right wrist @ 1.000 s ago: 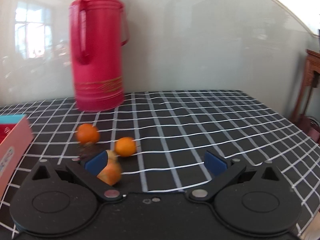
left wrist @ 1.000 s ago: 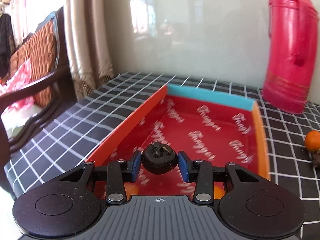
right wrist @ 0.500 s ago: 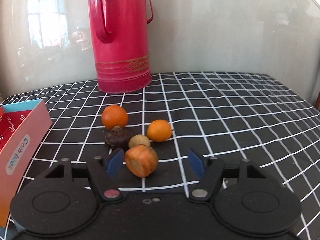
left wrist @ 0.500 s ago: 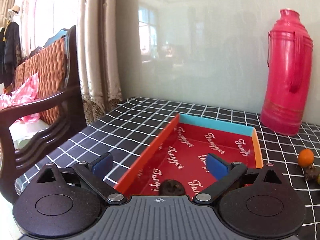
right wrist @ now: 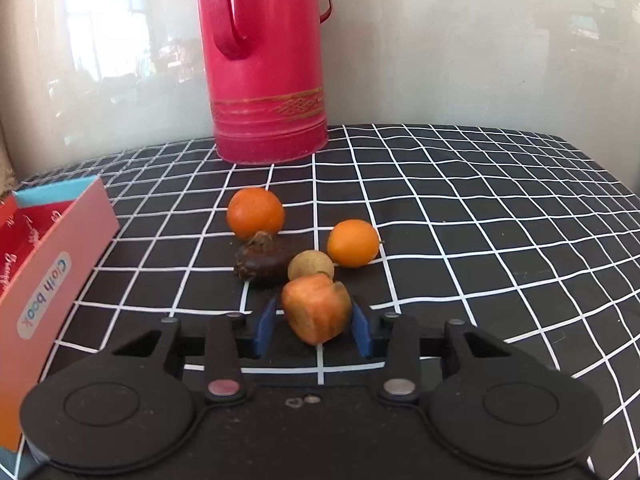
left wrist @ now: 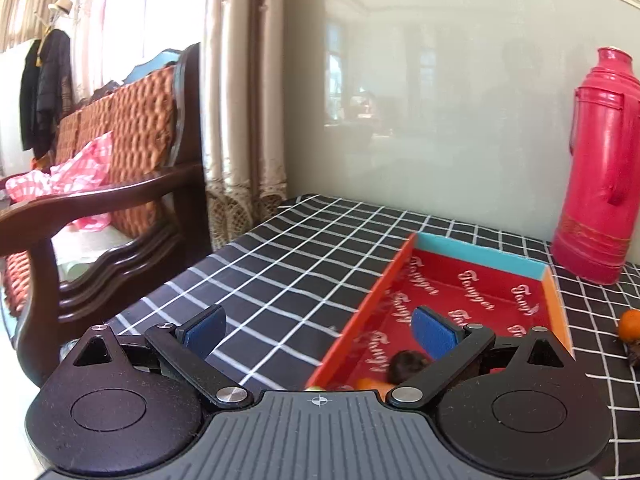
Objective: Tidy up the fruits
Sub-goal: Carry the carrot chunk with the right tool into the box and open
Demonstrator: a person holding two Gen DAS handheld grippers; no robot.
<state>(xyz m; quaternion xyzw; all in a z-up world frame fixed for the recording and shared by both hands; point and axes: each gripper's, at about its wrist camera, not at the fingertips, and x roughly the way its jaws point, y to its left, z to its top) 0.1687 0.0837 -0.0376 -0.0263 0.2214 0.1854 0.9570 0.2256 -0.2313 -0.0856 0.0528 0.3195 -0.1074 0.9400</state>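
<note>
1. Black cloth with a white grid covers the worktop (right wrist: 460, 208), and a glossy pale wall stands behind it; from my left wrist view I also see a wooden chair (left wrist: 120, 200) with an orange woven cushion beside the worktop.
2. My left gripper (left wrist: 318, 330) has its jaws spread wide with nothing between them, hanging over the left wall of the red box (left wrist: 480, 292).
3. Inside that box, at its near end, I see a dark fruit (left wrist: 406, 364) and a bit of orange fruit, mostly hidden behind the gripper body.
4. My right gripper (right wrist: 314, 322) is closing its jaws on the orange-brown fruit (right wrist: 316, 308); the right blue pad looks to be against it, but I cannot tell whether the left pad touches yet.
5. Just beyond it lie a small tan fruit (right wrist: 310, 266), a dark brown fruit (right wrist: 262, 260) and two oranges, one at the left (right wrist: 255, 212) and one at the right (right wrist: 352, 242), all clustered close together.
6. A tall red thermos (right wrist: 266, 64) stands upright at the back near the wall, well behind the fruits.
7. From my right wrist view the box sits at the left edge, apart from the cluster.
</note>
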